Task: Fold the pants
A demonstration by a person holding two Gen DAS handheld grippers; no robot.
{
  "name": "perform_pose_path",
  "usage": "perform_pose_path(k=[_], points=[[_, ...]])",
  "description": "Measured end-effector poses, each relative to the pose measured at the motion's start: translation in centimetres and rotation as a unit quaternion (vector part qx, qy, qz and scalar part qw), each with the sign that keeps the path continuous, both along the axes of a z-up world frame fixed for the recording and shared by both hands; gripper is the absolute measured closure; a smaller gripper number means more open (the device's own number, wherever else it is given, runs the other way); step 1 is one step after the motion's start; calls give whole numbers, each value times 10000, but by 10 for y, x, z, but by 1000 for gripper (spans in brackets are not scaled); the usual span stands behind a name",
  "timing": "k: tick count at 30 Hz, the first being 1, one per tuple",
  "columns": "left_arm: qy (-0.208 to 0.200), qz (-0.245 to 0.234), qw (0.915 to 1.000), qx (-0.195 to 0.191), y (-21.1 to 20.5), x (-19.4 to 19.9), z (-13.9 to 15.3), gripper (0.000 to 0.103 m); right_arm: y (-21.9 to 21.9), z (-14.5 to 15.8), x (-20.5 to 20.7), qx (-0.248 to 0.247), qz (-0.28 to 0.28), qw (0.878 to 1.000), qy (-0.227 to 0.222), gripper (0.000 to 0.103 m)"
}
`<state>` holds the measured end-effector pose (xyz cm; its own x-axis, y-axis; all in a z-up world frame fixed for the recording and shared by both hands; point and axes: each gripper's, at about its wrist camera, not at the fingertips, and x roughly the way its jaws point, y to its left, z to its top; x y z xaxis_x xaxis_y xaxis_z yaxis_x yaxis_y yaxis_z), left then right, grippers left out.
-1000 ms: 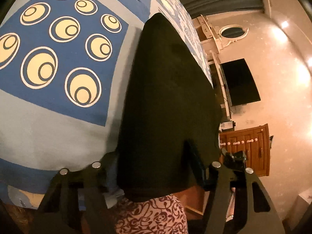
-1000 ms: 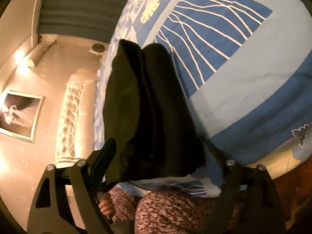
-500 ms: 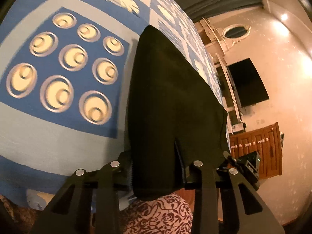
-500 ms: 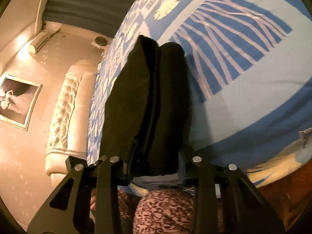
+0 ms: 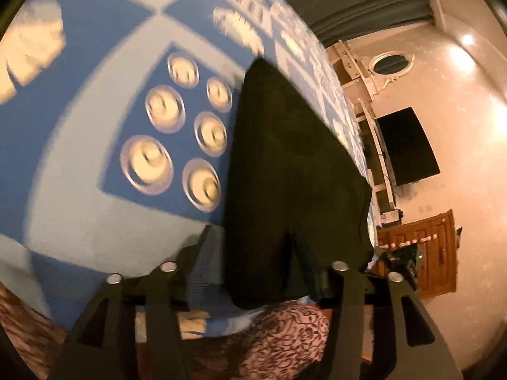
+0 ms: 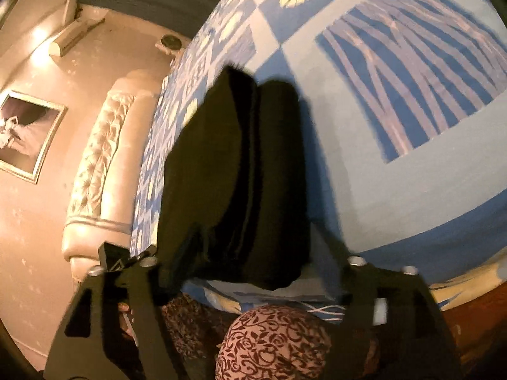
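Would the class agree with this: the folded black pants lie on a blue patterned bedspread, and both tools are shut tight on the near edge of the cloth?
Not quite. The pants do lie folded on the blue patterned bedspread, but neither tool is shut. The left wrist view shows the left tool spread wide around the near edge, and the right wrist view shows the right tool open likewise.

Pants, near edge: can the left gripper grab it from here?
Probably yes. The left gripper is open, its fingers straddling the near edge of the black pants lying on the bedspread. Nothing visible sits in between.
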<state>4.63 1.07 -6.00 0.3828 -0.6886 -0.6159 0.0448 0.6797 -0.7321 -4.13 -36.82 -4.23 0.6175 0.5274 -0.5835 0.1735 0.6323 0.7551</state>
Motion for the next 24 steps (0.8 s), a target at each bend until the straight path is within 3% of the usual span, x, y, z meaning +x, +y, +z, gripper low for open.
perform_pose_path(k=[5,8,12,20,21,22,24], points=[[-386,-60,9992,-104,13,28,12,32,-21,3,20,269,-194,9994,-72,24],[-265,-143,9993,-203,3,54,0,32,-19,-1,48,411,-134,9991,-30,23],[10,-232,9995,-227,-12,87,-17,32,-14,-5,80,182,-107,9997,135,19],[82,-282,9987,-418,-29,126,-22,32,-17,-19,99,472,-95,9987,150,19],[46,-330,9988,-352,-32,127,-21,32,-17,-20,100,472,-81,9987,144,20],[4,-375,9990,-236,-36,129,-20,39,-15,-19,102,445,-60,9989,147,22],[-21,-426,9989,187,-41,131,-20,55,-12,-20,107,258,-26,9995,200,44]])
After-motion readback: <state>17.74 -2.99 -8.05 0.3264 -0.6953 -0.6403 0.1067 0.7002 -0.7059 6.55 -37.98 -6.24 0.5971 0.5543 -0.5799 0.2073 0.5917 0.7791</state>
